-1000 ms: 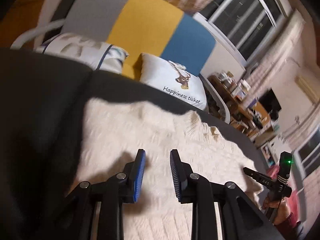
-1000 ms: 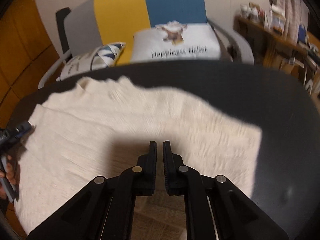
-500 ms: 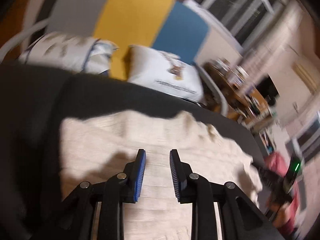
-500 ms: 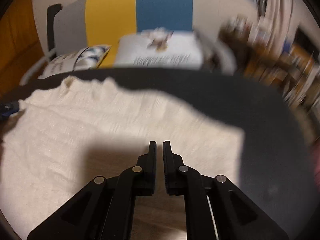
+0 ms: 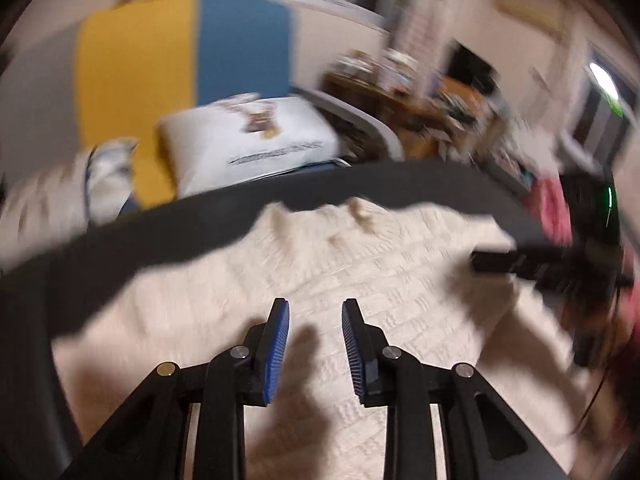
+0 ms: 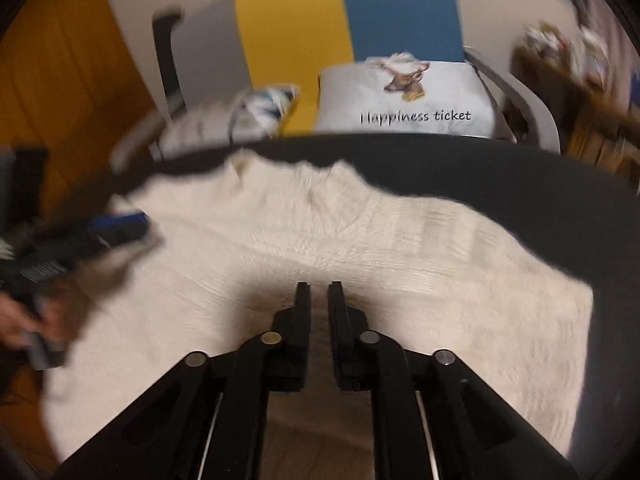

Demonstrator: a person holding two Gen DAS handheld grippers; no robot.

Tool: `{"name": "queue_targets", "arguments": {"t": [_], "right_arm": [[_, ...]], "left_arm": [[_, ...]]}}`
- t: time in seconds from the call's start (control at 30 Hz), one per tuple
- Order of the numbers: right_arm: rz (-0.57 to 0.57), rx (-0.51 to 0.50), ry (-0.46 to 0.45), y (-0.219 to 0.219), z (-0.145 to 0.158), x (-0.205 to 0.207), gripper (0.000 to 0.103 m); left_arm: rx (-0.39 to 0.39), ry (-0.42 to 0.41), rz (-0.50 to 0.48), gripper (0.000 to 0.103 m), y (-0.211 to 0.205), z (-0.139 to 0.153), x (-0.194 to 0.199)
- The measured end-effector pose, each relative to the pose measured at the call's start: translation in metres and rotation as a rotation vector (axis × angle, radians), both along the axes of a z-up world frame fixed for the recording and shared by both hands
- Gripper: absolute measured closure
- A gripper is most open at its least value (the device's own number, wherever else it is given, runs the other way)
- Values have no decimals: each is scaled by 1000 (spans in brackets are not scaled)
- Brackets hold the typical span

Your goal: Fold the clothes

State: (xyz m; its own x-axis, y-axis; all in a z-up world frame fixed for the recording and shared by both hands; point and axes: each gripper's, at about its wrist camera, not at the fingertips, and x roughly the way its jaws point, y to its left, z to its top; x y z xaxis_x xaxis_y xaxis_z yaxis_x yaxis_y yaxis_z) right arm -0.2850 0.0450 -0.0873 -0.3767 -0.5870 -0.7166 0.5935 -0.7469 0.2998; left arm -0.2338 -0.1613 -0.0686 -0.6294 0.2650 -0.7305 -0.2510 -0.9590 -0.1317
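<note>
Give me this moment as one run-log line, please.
left gripper: open, over sweater | right gripper: nearly shut, empty | sweater: flat on table

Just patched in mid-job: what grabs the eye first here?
A cream knitted garment spreads over the dark table, filling the middle of both views. Behind it, a white pillow reading "Happiness ticket" rests on a yellow-and-blue chair.

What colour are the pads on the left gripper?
Blue, ribbed pads on black fingers; clearest in the left wrist view.
</note>
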Motion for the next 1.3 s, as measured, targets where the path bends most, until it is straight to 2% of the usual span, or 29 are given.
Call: {"name": "queue_targets", "arguments": {"t": [0.03, 0.1, 0.17, 0.23, 0.33, 0.4, 0.47, 0.53, 0.6, 0.63, 0.73, 0.87, 1.0, 1.13, 1.2, 1.23, 1.27, 1.3], "right_arm": [[-15, -20, -19, 10, 0, -1, 55], [-43, -38, -46, 34, -3, -1, 42], [-58, -27, -65, 50, -9, -3, 42], [-37, -63, -94, 59, -14, -5, 42], [7, -100, -126, 55, -19, -9, 42], [34, -104, -150, 47, -26, -12, 42], [36, -54, -125, 39, -29, -10, 48], [31, -18, -100, 33, -28, -9, 86], [35, 14, -75, 27, -27, -6, 90], [42, 36, -58, 22, -25, -4, 94], [48, 77, -5, 14, -14, 2, 95], [47, 79, 76, 12, 15, 1, 95], [30, 82, 112, 8, 32, -13, 95], [3, 137, 39, 1, 2, -25, 95], [-20, 124, 8, 6, -10, -28, 95], [-32, 114, -7, 8, -15, -29, 95], [-44, 104, -21, 11, -20, -30, 95], [-57, 95, -35, 14, -25, -31, 95]], "left_arm": [[-39, 0, -49, 76, 8, 1, -3], [-107, 2, -136, 76, 24, -3, -8], [-121, -9, -183, 76, 30, -7, -13], [-123, -15, -220, 76, 34, -10, -18], [-95, -22, -263, 75, 37, -11, -18], [-104, -47, -276, 75, 42, -18, -22], [-106, -71, -262, 75, 43, -25, -22], [-85, -76, -240, 76, 42, -26, -21], [-75, -69, -211, 95, 43, -24, -17], [-72, -59, -195, 98, 42, -23, -15], [-53, -25, -140, 100, 40, -18, -10], [-17, 43, -54, 100, 33, -3, -9], [-13, 50, -25, 100, 30, 3, -20], [-24, -23, 8, 100, 27, -19, -30], [56, -47, 43, 98, 16, -24, -33], [104, -52, 61, 96, 10, -22, -33], [135, -42, 78, 88, 5, -18, -29], [161, -28, 95, 87, 1, -13, -23]]}}
